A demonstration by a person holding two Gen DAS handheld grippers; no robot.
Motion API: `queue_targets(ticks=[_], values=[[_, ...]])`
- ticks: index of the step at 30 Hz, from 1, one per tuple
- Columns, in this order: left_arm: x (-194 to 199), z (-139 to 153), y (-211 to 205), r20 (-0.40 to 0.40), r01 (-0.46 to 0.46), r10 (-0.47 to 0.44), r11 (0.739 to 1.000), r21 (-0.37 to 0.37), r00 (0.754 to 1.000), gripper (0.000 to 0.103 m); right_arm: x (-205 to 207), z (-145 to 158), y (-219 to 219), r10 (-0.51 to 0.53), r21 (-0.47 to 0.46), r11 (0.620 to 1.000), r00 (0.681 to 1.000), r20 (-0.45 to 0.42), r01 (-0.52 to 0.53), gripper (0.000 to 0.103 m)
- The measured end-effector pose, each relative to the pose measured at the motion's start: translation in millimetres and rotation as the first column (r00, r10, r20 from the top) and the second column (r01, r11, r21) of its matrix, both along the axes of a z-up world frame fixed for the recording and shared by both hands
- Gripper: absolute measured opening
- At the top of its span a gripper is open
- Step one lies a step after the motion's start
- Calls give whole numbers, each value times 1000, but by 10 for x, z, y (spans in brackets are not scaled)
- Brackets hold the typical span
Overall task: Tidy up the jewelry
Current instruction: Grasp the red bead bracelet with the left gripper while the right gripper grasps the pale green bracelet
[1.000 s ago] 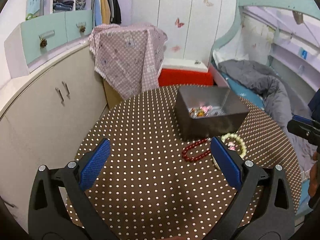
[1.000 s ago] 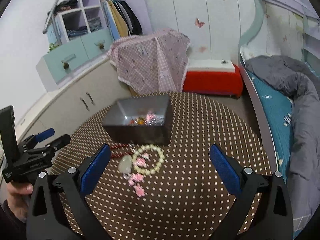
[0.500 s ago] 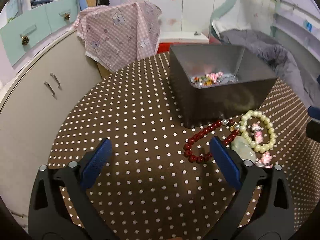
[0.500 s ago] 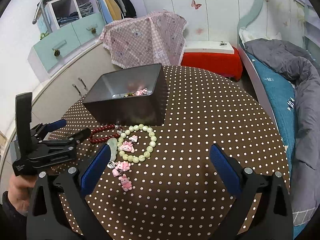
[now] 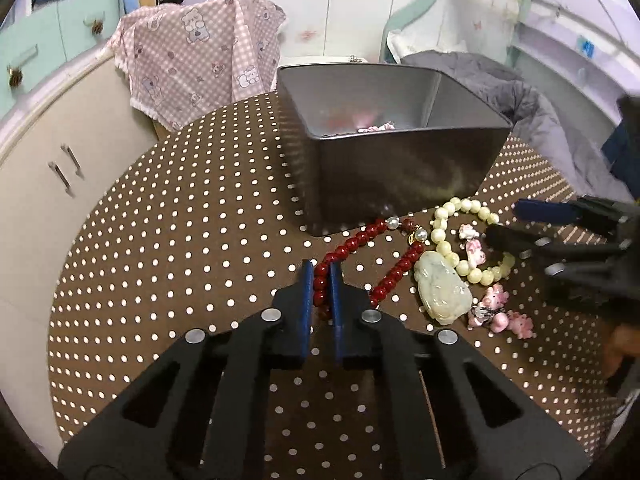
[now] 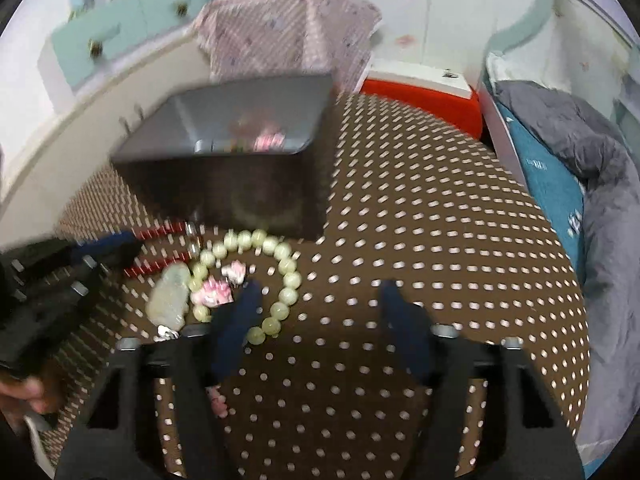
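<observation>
Polka-dot table holds one box, two bracelets.

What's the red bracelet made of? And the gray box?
Red bracelet: round, glossy dark-red beads, probably polished stone, glass or plastic; the look can't settle which. Gray box: likely metal, with smooth walls showing a dull sheen and faint reflections of the jewelry beside it.

Both wrist views are looking down along their fingers, close over the table; both are facing the box and sharing the beads.
</observation>
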State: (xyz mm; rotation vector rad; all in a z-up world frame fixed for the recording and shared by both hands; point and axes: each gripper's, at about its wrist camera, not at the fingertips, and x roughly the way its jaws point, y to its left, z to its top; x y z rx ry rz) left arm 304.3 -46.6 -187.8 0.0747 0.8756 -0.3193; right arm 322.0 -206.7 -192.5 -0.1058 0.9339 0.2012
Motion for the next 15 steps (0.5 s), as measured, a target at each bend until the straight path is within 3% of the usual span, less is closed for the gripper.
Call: queue_targets(ticks=[1,3,10,15], values=[[20,0,18,-4,-3,2,1000,-13,1000,8,-19,10,43,22,4,1000,1000,0,-22,24],[19,-1,31,-9,-9,9,999,-34,1000,8,-48,18,85,41,-16,999,999,-3,-41,8],[-131,86,64,-4,-18,17,996,-82,1000,8,-266,291,-19,63,40,997,996,70,-66,8],[-232,360,163,42,-20,25,992,-121,999,8,-408,609,-91,87,45,995,986,146,-94,8]])
